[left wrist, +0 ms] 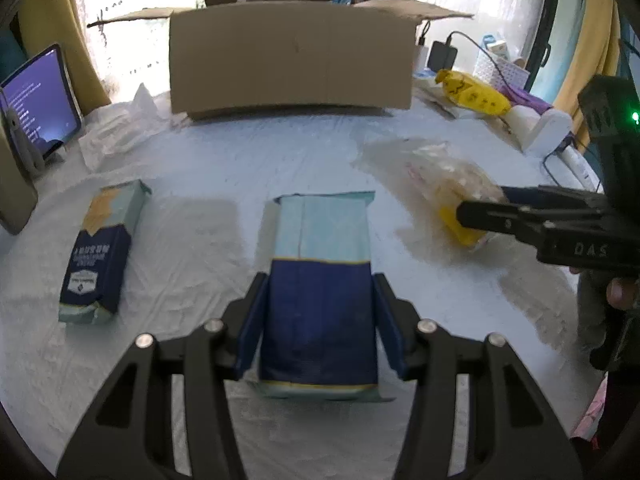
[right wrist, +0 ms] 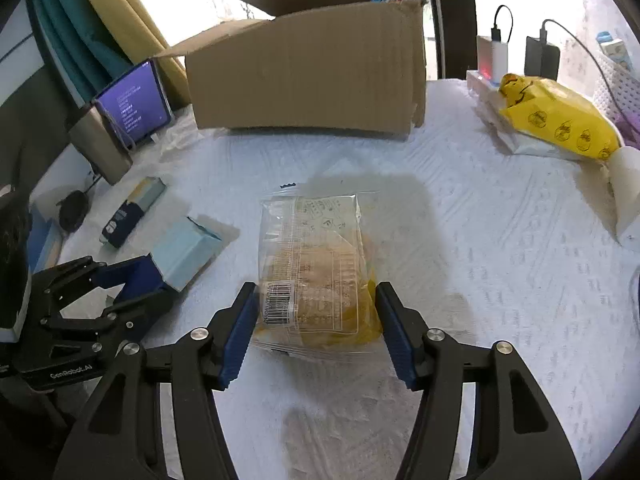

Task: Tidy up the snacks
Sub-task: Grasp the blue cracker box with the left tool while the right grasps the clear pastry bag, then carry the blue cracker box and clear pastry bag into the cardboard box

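Each hand-held gripper is matte black with two forked, cut-out finger arms. The left hand-held gripper [left wrist: 320, 320] carries four round silver screw heads across its linkage and dark blue flat pads on the fingers. The right hand-held gripper [right wrist: 316, 334] has the same silver screws and ribbed blue pads [right wrist: 240, 336]. Seen from the other side, the left body bears white "GenRobot.AI" lettering; the right shows "DAS" and a green light. A fingertip, possibly a thumb [left wrist: 620, 292], shows bare skin.

R tongs [right wrist: 316, 312] pinch clear snack bag [right wrist: 316, 264].
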Demonstrator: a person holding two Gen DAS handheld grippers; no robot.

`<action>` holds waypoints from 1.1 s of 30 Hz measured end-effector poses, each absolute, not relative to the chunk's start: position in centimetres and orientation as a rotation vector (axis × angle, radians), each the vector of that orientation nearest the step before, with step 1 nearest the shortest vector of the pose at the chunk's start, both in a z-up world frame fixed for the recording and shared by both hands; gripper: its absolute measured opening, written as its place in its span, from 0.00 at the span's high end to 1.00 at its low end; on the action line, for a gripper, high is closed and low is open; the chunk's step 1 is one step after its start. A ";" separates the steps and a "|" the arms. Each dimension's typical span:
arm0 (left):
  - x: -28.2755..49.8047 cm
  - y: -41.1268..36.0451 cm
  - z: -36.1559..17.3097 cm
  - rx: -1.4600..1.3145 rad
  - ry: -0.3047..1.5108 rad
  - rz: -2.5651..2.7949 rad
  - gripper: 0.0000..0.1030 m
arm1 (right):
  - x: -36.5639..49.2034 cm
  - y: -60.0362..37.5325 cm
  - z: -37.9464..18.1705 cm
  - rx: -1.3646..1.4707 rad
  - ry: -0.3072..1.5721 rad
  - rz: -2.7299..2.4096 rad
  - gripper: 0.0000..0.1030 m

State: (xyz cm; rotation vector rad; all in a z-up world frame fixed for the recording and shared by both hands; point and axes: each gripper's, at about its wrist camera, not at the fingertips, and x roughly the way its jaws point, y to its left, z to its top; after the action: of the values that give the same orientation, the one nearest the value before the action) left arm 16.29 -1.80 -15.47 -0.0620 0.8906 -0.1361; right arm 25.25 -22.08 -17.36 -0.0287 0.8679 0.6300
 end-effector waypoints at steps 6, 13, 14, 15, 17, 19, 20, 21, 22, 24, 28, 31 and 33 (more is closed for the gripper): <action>15.7 -1.4 -13.2 -0.112 0.834 -0.134 0.50 | 25.1 -23.0 -15.9 -0.012 0.837 0.628 0.39; 15.9 -0.9 -11.0 -0.139 0.787 -0.159 0.50 | 25.1 -23.1 -13.8 -0.018 0.796 0.627 0.39; 16.0 -0.8 -10.7 -0.140 0.778 -0.163 0.50 | 25.2 -23.0 -13.5 -0.020 0.792 0.627 0.39; 16.2 -0.6 -10.3 -0.140 0.768 -0.167 0.50 | 25.3 -22.8 -13.3 -0.023 0.789 0.626 0.39; 16.6 -0.4 -9.7 -0.138 0.753 -0.174 0.50 | 25.6 -22.4 -12.8 -0.030 0.782 0.626 0.39; 17.1 -0.1 -9.0 -0.134 0.734 -0.181 0.50 | 25.9 -22.0 -12.3 -0.032 0.773 0.626 0.39; 17.3 0.0 -8.7 -0.130 0.726 -0.185 0.50 | 26.0 -21.8 -12.1 -0.033 0.767 0.626 0.39; 17.5 0.2 -8.4 -0.129 0.720 -0.188 0.50 | 26.1 -21.6 -11.7 -0.034 0.760 0.625 0.39; 17.8 0.4 -8.1 -0.128 0.714 -0.191 0.50 | 26.3 -21.4 -11.4 -0.034 0.755 0.626 0.39; 18.4 0.8 -7.5 -0.122 0.698 -0.194 0.50 | 26.6 -21.1 -10.9 -0.034 0.744 0.628 0.39; 19.8 1.8 -6.5 -0.126 0.680 -0.206 0.50 | 27.6 -20.2 -9.9 -0.033 0.726 0.638 0.39; 20.8 2.3 -5.4 -0.097 0.654 -0.206 0.50 | 28.3 -19.3 -9.2 -0.057 0.722 0.643 0.39; 21.5 2.8 -4.9 -0.100 0.647 -0.213 0.50 | 28.7 -18.9 -8.7 -0.069 0.713 0.650 0.39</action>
State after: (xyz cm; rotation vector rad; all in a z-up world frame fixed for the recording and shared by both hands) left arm 21.50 2.75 -4.89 -0.1001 0.6470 -0.2135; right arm 28.67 -18.86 -8.70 -0.0693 0.7130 0.6501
